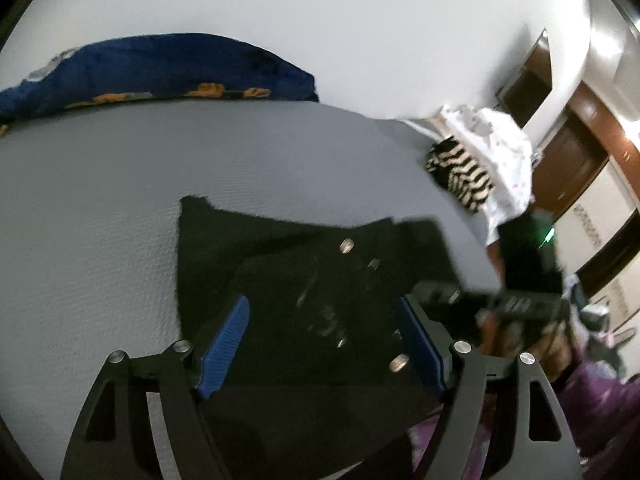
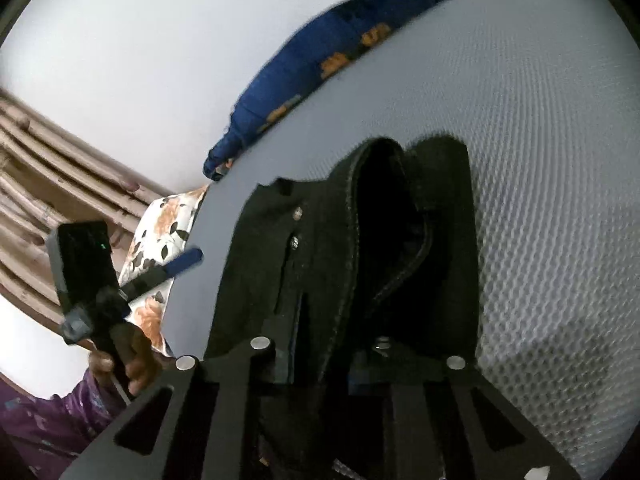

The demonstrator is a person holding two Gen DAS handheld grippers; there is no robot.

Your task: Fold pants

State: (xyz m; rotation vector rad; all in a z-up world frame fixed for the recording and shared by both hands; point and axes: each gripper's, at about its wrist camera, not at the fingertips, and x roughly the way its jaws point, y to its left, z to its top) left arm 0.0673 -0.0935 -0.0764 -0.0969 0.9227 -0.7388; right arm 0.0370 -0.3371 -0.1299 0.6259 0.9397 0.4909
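My left gripper (image 1: 324, 340) hangs over the black denim pants (image 1: 304, 280), blue-padded fingers (image 1: 226, 342) spread wide apart with nothing pinched between them; the fabric with its metal rivets lies loose in the gap. The pants sit bunched on the grey textured mattress (image 1: 120, 208), near my edge of it. My right gripper (image 2: 320, 364) is clenched onto the waistband end of those pants, black cloth rising straight out from between the closed jaws, a stitched seam curling above. From the right wrist view I can see my left hand (image 2: 128, 360) wrapped round the other gripper's handle, off the mattress edge, beside a white pillow with orange flowers (image 2: 160, 240). Far back along the mattress lies a dark blue cloth with orange print (image 1: 168, 72), against the white wall (image 1: 320, 20). To my right, a black-and-cream striped garment (image 1: 460, 176) sits at the mattress corner.
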